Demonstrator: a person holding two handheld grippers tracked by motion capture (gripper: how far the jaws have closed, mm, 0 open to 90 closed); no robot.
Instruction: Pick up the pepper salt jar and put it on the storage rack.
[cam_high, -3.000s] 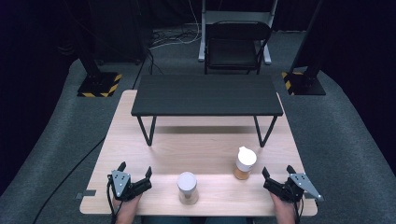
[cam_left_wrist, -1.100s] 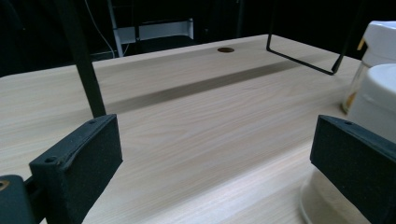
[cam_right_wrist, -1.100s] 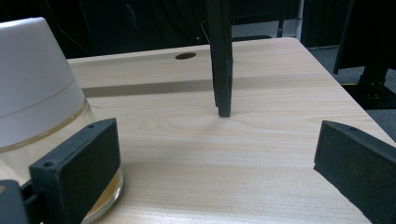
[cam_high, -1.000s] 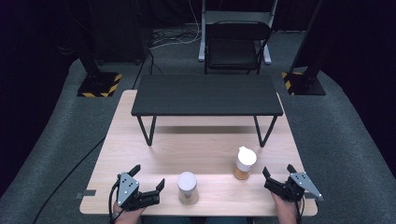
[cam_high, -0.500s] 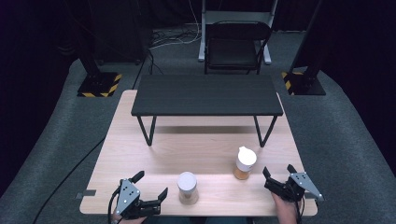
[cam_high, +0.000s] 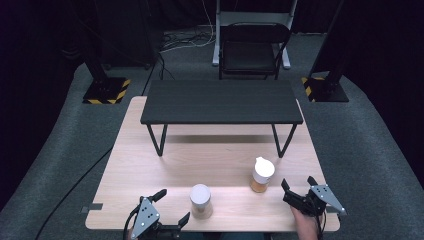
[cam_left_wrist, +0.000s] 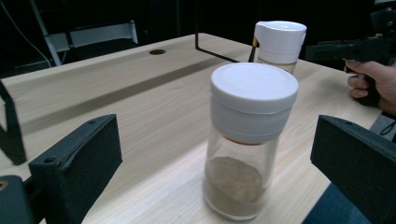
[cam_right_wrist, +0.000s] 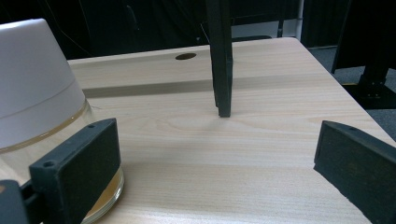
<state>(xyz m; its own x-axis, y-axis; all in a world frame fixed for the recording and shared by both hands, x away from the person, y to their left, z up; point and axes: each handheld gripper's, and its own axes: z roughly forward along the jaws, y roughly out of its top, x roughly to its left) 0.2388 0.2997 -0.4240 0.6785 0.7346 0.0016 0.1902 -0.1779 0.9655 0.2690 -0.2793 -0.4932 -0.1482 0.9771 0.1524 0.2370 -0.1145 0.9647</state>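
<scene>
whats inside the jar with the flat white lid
The jar holds brownish powder filling its lower part; the rest looks empty. The white lid hides the neck.

Lighting: bright overhead pool on the wooden table; surrounding floor falls to near black. Black shelf casts a soft shadow band on the table beneath it. High view soft, low detail. In the left gripper view the near jar is sharp, with slight blur behind it. No harsh glare.
</scene>
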